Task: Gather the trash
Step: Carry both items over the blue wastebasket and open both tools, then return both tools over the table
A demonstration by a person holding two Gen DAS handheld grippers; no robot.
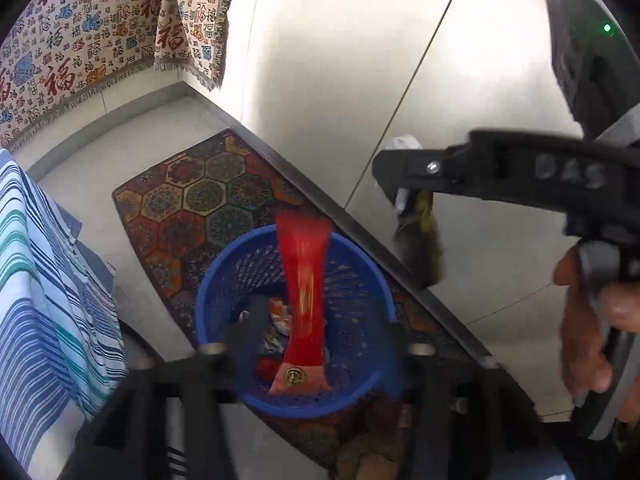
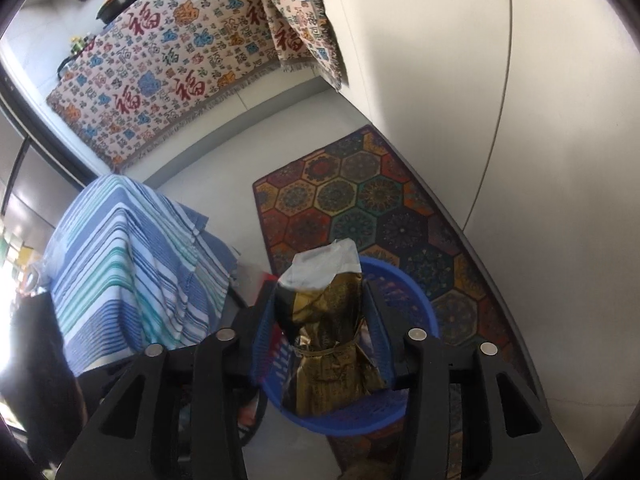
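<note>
A blue plastic basket stands on a patterned rug, holding some trash. In the left wrist view my left gripper is open above the basket, and a red wrapper, blurred, hangs between its fingers over the basket; I cannot tell if it touches them. My right gripper reaches in from the right and is shut on a gold and black wrapper. In the right wrist view this gripper holds the gold wrapper above the basket.
The patterned rug lies beside a white table with a dark edge. A blue striped cloth covers something at the left. A cream cloth with red characters hangs at the back.
</note>
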